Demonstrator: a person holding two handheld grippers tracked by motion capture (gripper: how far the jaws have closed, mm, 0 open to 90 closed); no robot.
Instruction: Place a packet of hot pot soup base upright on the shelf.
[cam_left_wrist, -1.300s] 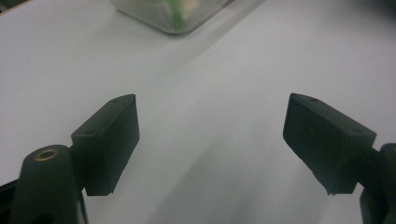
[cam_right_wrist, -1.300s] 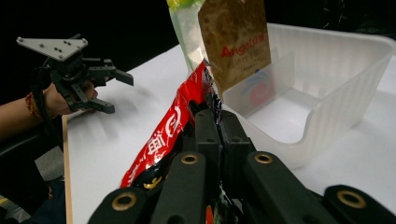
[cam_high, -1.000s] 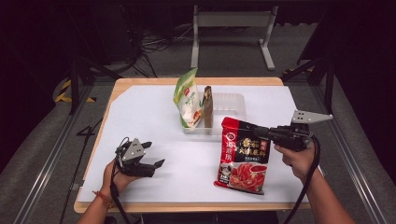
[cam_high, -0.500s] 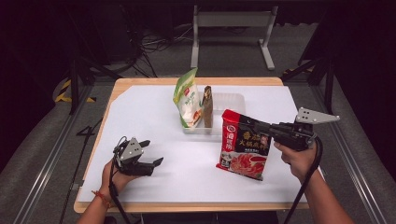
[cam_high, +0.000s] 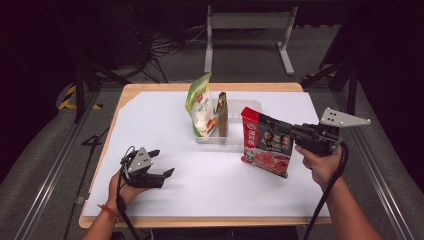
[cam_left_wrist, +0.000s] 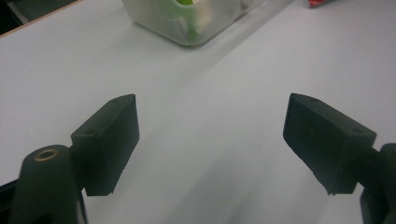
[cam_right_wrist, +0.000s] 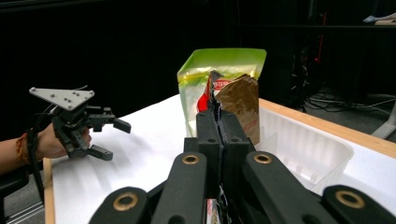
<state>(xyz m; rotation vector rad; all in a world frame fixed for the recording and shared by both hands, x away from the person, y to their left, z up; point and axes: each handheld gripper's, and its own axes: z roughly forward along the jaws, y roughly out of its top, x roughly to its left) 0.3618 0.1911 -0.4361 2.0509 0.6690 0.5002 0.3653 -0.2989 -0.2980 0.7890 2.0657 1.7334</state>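
A red food pouch hangs tilted just above the white table sheet, in front of a clear plastic tray. My right gripper is shut on the pouch's upper edge. In the right gripper view the closed jaws pinch a thin red edge of the pouch. A green pouch and a brown pouch stand upright in the tray's left end. My left gripper rests low at the front left, open and holding nothing. In its own view the left gripper spans bare sheet.
The tray's right part holds nothing. The green pouch and brown pouch stand right behind my right jaws. The left gripper shows far off. The table's wooden edge runs along the front.
The right gripper has raised the red pouch from lying flat on the sheet to hanging tilted, and carried it up towards the tray. The left gripper has hardly moved.
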